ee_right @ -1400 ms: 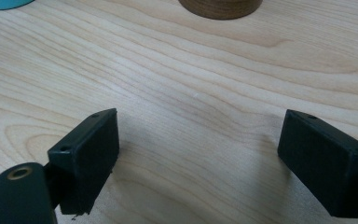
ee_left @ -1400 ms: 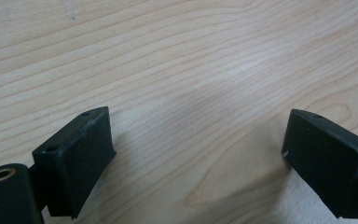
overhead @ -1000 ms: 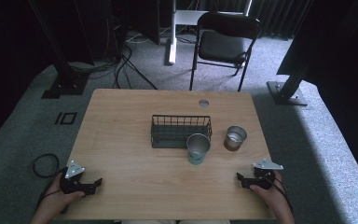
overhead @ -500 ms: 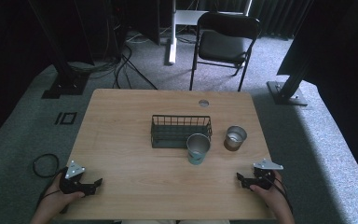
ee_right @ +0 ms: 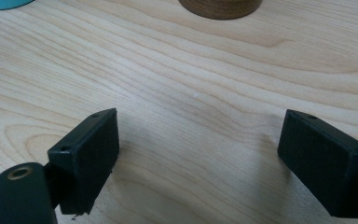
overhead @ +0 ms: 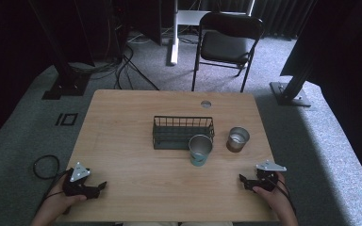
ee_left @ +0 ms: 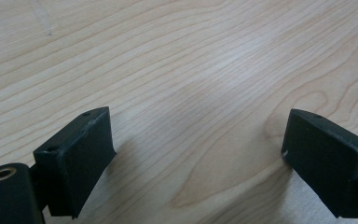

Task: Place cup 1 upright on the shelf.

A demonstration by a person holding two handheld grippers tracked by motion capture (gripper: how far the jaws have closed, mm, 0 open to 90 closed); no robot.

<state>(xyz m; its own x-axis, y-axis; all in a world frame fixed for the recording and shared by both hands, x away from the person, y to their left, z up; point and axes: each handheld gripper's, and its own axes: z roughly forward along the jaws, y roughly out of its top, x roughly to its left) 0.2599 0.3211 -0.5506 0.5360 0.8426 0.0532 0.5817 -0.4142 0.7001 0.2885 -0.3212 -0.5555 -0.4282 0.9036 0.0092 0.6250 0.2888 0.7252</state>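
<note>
Left gripper (overhead: 99,187) jaws spread wide, nothing between them, just bare wooden surface (overhead: 132,141); right gripper (overhead: 243,181) jaws equally wide, holding nothing; teal cup (overhead: 200,150) and brown cup (overhead: 238,139) stand well ahead of the right jaws, apart from them; wire basket (overhead: 183,133) just behind the teal cup.

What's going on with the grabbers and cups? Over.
Left gripper and right gripper open, empty. Teal cup and brown cup untouched beside basket. Path clear.
</note>
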